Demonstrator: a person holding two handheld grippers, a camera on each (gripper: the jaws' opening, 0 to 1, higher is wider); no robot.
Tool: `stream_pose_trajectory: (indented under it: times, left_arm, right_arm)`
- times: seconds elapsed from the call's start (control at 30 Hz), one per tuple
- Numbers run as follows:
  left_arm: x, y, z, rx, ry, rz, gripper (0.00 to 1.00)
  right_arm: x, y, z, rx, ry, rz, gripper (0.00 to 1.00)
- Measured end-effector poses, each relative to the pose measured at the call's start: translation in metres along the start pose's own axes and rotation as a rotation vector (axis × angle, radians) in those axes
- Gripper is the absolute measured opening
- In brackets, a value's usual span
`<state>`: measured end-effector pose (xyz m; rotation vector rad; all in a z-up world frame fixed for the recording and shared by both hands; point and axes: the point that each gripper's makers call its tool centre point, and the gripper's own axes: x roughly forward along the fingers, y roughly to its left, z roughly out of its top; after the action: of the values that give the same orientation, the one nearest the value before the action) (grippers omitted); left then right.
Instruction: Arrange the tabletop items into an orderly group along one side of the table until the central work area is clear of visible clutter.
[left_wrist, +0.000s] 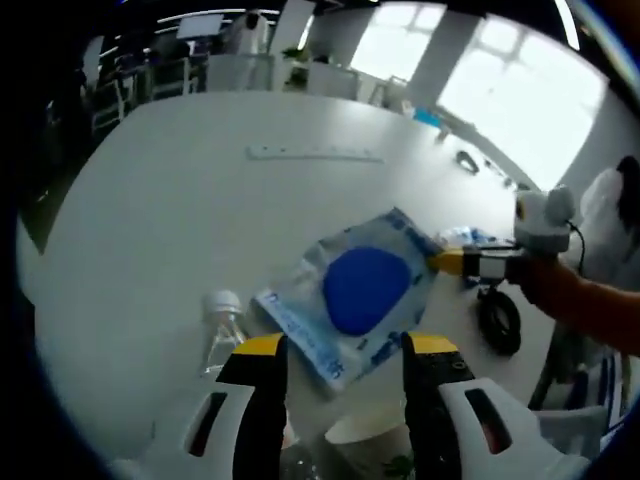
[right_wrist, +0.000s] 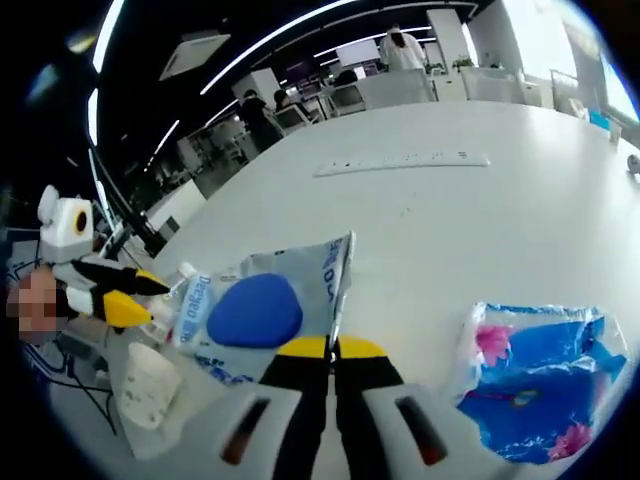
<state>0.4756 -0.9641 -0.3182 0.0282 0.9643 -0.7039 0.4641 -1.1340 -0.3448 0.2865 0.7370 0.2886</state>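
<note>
A clear packet (left_wrist: 365, 290) printed in blue holds a round blue item. My right gripper (right_wrist: 332, 347) is shut on the edge of the packet (right_wrist: 255, 305), and in the left gripper view my right gripper (left_wrist: 448, 262) comes in from the right, pinching the packet's far corner. My left gripper (left_wrist: 347, 345) is open just below the packet's near edge, with nothing between its jaws. Beside it stands a clear bottle (left_wrist: 222, 305) with a white cap, and a paper cup (left_wrist: 365, 440) lies below. In the right gripper view my left gripper (right_wrist: 148, 298) is at the far left.
A blue floral packet (right_wrist: 535, 370) lies on the white table (right_wrist: 480, 220) to the right of my right gripper. A long pale strip (left_wrist: 315, 153) sits farther out. A black cable coil (left_wrist: 498, 320) lies near the table's edge, by a person's orange sleeve (left_wrist: 585, 300). The paper cup (right_wrist: 150, 385) is at lower left.
</note>
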Motion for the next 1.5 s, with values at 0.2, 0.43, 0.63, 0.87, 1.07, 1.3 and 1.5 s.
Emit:
stream_pose_trajectory:
  times: [0.2, 0.43, 0.63, 0.87, 1.07, 1.3, 1.5]
  left_arm:
    - [0.014, -0.001, -0.002, 0.031, 0.077, 0.046, 0.35]
    - [0.027, -0.002, -0.005, -0.015, 0.126, 0.077, 0.29]
    - [0.027, 0.001, -0.005, -0.055, 0.149, 0.102, 0.3]
    - [0.028, 0.002, -0.004, -0.062, 0.129, 0.124, 0.31]
    - [0.031, 0.002, -0.011, -0.068, 0.141, 0.121, 0.23]
    - [0.037, 0.004, -0.015, -0.052, 0.162, 0.118, 0.19]
    - [0.04, 0.009, -0.022, -0.006, 0.184, 0.115, 0.04]
  right_arm:
    - [-0.003, -0.001, -0.002, -0.002, -0.007, -0.002, 0.0]
    - [-0.002, -0.008, -0.004, 0.006, -0.011, -0.002, 0.0]
    - [-0.002, -0.011, -0.005, 0.014, -0.017, -0.002, 0.0]
    - [-0.003, -0.014, -0.007, 0.025, -0.021, -0.002, 0.0]
    - [-0.005, -0.015, -0.007, 0.028, -0.027, -0.004, 0.0]
    - [-0.006, -0.015, -0.008, 0.034, -0.027, -0.006, 0.0]
    - [-0.007, -0.017, -0.007, 0.038, -0.029, -0.008, 0.0]
